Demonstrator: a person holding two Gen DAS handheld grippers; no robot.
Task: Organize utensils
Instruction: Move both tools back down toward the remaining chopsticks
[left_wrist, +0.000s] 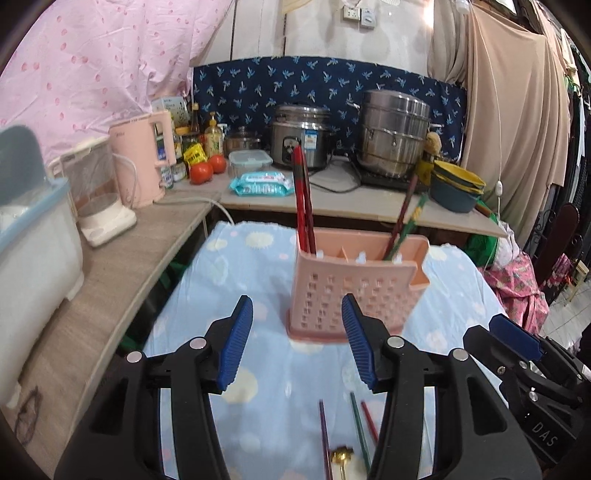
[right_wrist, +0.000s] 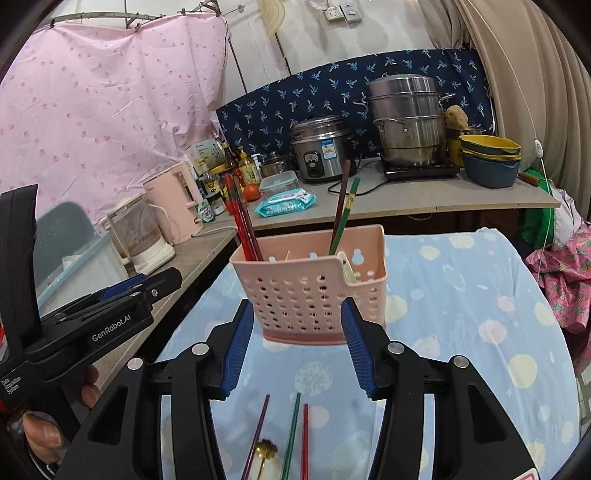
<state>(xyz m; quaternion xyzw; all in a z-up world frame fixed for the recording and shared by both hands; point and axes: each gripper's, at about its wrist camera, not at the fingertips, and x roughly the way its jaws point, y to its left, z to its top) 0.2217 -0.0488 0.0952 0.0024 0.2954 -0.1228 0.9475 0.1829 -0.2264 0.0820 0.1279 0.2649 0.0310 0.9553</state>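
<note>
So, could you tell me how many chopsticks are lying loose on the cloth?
3, side by side below the pink holder: purple chopstick left, green chopstick middle, red chopstick right. Their near ends run out of frame.

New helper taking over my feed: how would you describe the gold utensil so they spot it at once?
Start at the pink perforated utensil basket standing on the blue dotted cloth. Come toward the camera to the three loose chopsticks lying on the cloth. The gold utensil lies among them, between the purple one and the green one: the only shiny metal piece, with a scalloped head.
</note>
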